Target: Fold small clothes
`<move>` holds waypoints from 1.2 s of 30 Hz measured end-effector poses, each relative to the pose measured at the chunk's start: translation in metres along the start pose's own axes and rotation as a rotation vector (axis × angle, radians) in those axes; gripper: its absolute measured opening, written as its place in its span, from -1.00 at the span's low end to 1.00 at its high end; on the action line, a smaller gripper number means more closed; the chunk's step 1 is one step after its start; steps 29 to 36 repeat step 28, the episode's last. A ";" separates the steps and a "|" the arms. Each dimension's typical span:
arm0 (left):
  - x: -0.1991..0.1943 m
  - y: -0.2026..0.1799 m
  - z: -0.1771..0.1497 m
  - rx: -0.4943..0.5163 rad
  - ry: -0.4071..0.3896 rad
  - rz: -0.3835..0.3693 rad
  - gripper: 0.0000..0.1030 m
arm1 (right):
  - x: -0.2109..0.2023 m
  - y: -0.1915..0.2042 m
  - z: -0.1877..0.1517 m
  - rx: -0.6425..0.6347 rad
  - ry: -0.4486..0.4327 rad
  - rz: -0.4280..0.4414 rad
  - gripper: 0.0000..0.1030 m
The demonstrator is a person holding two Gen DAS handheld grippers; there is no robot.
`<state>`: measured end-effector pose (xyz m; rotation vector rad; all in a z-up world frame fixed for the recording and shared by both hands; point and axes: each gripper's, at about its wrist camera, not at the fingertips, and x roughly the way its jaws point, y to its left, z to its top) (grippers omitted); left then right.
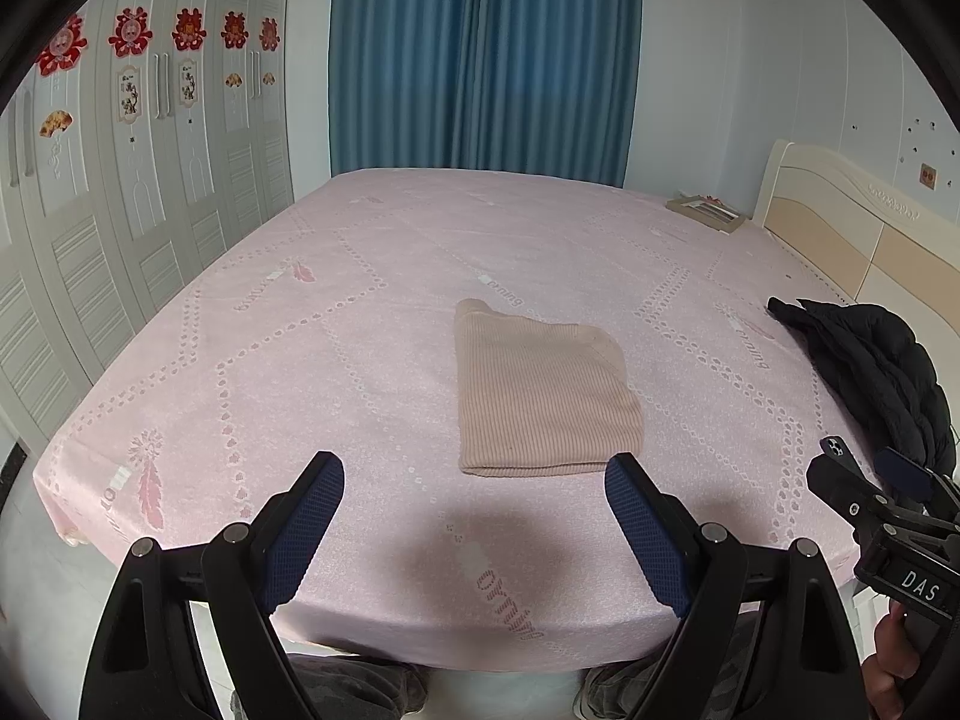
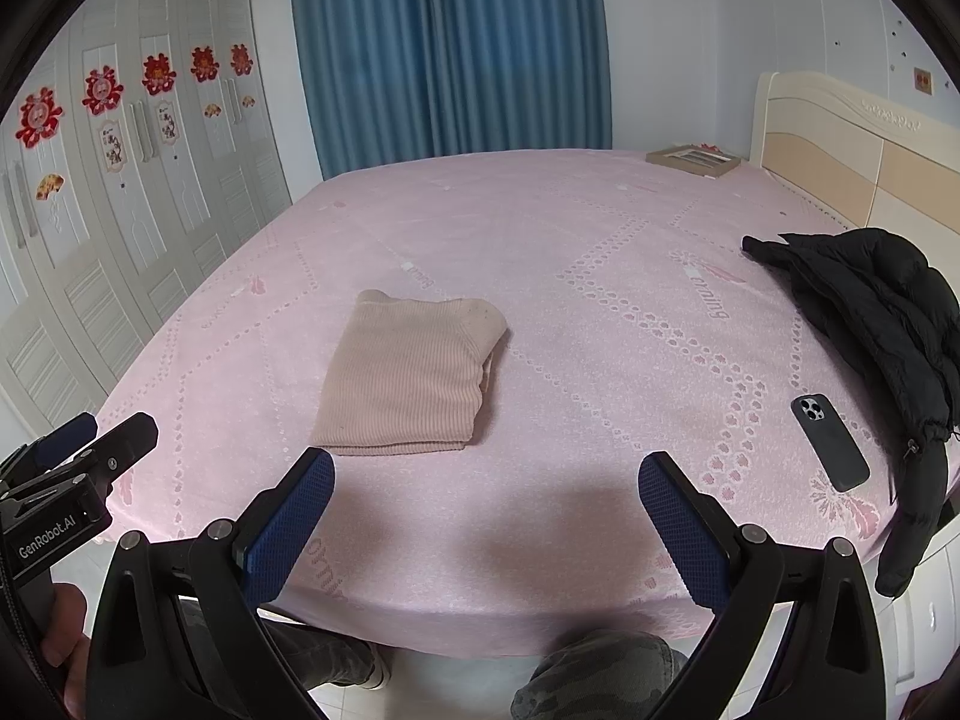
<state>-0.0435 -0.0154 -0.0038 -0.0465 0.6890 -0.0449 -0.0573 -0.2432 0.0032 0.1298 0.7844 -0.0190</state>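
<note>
A beige ribbed knit garment lies folded into a neat rectangle on the pink bed sheet. My left gripper hovers over the near edge of the bed, open, with the garment's near hem just beyond its blue pads. My right gripper is also open with nothing between its fingers; the garment sits ahead and to its left. Each gripper shows at the side of the other's view, held by a hand.
A black puffer jacket is heaped at the bed's right edge, with a dark phone beside it. A flat box lies at the far right corner by the headboard. White wardrobes stand left, blue curtains behind.
</note>
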 end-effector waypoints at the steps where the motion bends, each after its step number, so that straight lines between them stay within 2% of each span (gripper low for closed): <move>1: 0.000 0.000 0.000 0.000 0.000 0.000 0.72 | -0.001 0.000 0.000 0.000 -0.001 0.000 0.94; 23: -0.005 -0.001 0.004 0.015 -0.015 0.019 0.72 | -0.005 0.002 0.002 0.005 -0.005 0.000 0.94; 36: -0.004 0.001 0.008 0.006 -0.010 0.002 0.72 | -0.008 0.004 0.002 0.011 -0.014 0.003 0.94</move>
